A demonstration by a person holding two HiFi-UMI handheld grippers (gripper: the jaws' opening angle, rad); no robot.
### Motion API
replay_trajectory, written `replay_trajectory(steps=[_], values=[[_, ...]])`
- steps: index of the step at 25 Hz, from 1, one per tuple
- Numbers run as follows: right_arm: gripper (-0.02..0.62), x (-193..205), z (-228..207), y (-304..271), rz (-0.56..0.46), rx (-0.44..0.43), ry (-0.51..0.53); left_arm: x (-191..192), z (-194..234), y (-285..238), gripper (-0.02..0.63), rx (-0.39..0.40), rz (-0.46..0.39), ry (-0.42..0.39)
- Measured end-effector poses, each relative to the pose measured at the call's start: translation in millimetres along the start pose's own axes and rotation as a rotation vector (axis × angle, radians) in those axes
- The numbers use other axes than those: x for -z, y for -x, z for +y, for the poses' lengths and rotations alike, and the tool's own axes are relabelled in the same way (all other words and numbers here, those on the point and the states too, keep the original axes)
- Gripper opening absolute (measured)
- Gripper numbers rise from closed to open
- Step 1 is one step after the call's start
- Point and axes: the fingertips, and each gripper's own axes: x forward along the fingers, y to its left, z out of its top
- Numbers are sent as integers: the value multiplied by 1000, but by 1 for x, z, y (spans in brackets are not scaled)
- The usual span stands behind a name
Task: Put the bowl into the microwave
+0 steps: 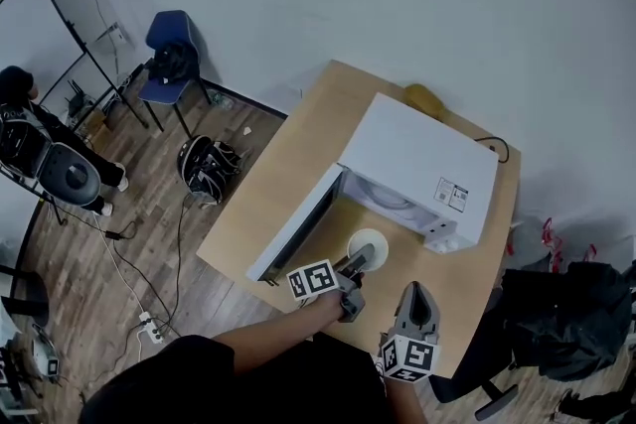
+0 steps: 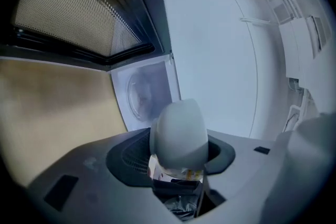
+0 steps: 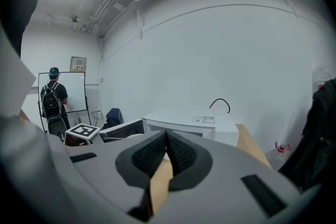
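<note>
1. Left gripper (image 1: 356,264): jaws partly open and clamped on the near rim of the white bowl (image 2: 178,131). The rest of the bowl sticks out past the fingertips.
2. Bowl position, head view: mouth up, just ahead of the left fingertips and just outside the microwave (image 1: 422,159) opening. It is not inside the cavity yet. I can't tell whether it rests on the table (image 1: 283,179) or is held clear of it.
3. Ahead of the left fingers and slightly to their left is the open cavity (image 2: 146,96), with the round turntable visible through the blur.
4. Up and to the left of the left fingers is the microwave door (image 2: 68,13), swung open with its mesh window facing the camera. The tabletop lies left of the fingers, below the door.
5. Right gripper (image 3: 167,138): jaws together, pad tips touching, nothing held. Only a strip of table shows in the gap behind the tips.
6. Beyond the right fingertips is the microwave body, with a black cable (image 3: 220,104) looped on its top. Left of the tips is the left gripper's marker cube (image 3: 84,131).
7. In the head view the right gripper sits beside the left one and further back from the bowl.
8. Far left of the right fingers, well off, a person (image 3: 52,96) with a backpack stands at a whiteboard (image 3: 76,93).
</note>
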Motion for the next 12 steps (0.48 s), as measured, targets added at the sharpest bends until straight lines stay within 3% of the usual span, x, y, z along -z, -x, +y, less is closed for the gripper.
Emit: replay_trajectory(steps=[3, 12], values=[[60, 2, -17, -17, 9, -11, 11, -8, 14, -32, 212, 3, -21, 17], [60, 13, -50, -56, 51, -50, -16, -35, 57, -105, 212, -82, -23, 10]])
